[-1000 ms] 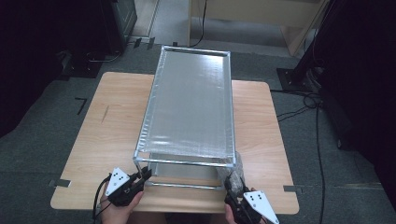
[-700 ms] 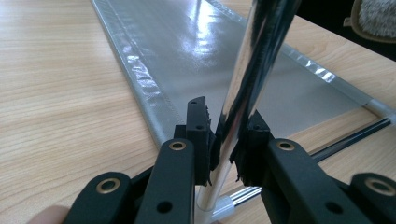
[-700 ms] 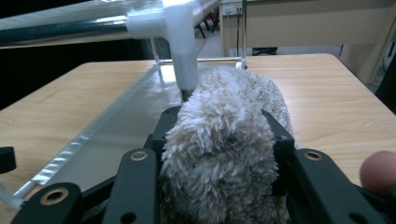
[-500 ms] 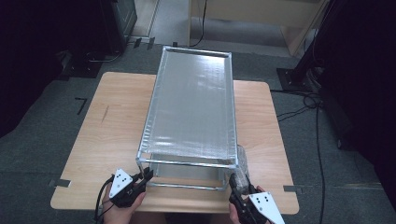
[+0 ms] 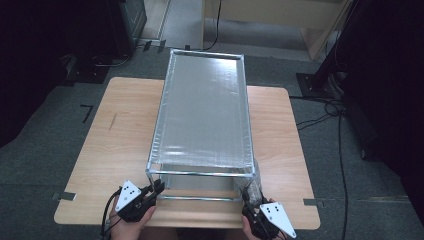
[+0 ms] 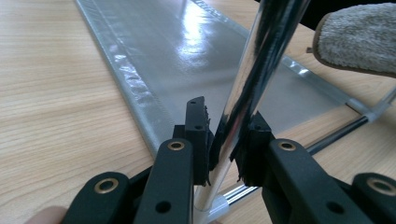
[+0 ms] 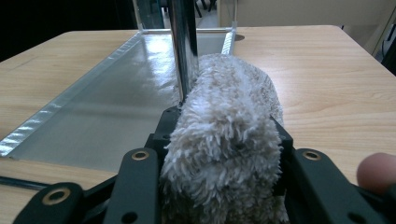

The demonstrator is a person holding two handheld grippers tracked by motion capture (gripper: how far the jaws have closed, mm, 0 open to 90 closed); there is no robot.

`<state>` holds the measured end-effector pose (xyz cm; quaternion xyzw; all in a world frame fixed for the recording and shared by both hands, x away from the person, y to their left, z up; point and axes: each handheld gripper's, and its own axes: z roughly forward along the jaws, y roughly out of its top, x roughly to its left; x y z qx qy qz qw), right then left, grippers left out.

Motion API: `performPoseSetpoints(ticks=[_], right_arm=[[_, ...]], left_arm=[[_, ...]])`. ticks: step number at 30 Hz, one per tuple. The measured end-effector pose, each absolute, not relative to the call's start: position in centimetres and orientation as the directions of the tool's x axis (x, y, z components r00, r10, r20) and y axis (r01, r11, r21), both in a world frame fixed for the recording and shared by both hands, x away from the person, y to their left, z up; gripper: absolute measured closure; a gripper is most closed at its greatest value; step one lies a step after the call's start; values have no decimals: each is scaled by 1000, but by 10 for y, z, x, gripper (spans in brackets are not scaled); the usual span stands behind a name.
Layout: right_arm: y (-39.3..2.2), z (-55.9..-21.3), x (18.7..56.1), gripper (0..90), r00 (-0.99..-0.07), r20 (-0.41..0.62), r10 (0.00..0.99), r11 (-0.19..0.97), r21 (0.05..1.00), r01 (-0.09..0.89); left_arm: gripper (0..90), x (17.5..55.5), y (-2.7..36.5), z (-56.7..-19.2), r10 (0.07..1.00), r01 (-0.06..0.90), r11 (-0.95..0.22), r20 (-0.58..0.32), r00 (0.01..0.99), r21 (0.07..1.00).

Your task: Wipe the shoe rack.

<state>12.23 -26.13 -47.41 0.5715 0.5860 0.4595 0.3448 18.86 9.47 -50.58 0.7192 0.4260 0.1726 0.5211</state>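
- Your left gripper (image 5: 156,190) sits at the near left corner of the metal rack (image 5: 205,120), which stands lengthwise down the middle of the wooden desk (image 5: 120,150).
- In the left gripper view, its fingers (image 6: 196,135) are clamped on the near left post (image 6: 252,88), the shiny tube running up between the two black pads.
- Your right gripper (image 5: 252,200) is at the near right corner of the rack, low by the desk's front edge.
- In the right gripper view, its fingers (image 7: 163,130) are closed on a fluffy beige cloth (image 7: 229,140) that bulges out between and above them.
- That cloth lies against the near right post (image 7: 184,46), touching its lower part; the same cloth shows in the left gripper view at the upper right.
- The rack's lower shelf (image 7: 107,102) is a silvery sheet lying just above the desk, and its top shelf (image 5: 207,100) is a matching sheet framed by metal tubes.
- Cables (image 5: 320,120) trail over the grey floor to the right of the desk.
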Motion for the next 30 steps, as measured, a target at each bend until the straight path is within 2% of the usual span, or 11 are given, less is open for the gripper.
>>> performPoseSetpoints(ticks=[4,10,14,18,20,25,30], right_arm=[[-264,-475,129,605,-92,104,990,-66,937,344],[-271,-482,142,604,-52,84,995,-61,936,348],[-270,-496,150,599,-35,54,998,-35,917,398],[-270,-510,155,592,-30,35,999,-17,885,465],[-272,-516,158,584,-31,66,997,-41,863,504],[-275,-514,157,585,-30,113,993,-82,857,509],[-277,-499,153,583,-40,129,991,-96,882,461]], left_arm=[[771,189,93,-507,749,443,-88,-234,621,892],[774,186,83,-507,735,426,-121,-208,645,897],[783,183,77,-506,773,423,-121,-182,607,898],[781,182,76,-506,779,442,-100,-206,592,891],[777,183,76,-507,776,449,-87,-222,590,889],[773,183,77,-507,770,452,-84,-230,595,888],[774,183,77,-507,770,446,-91,-221,599,891]])
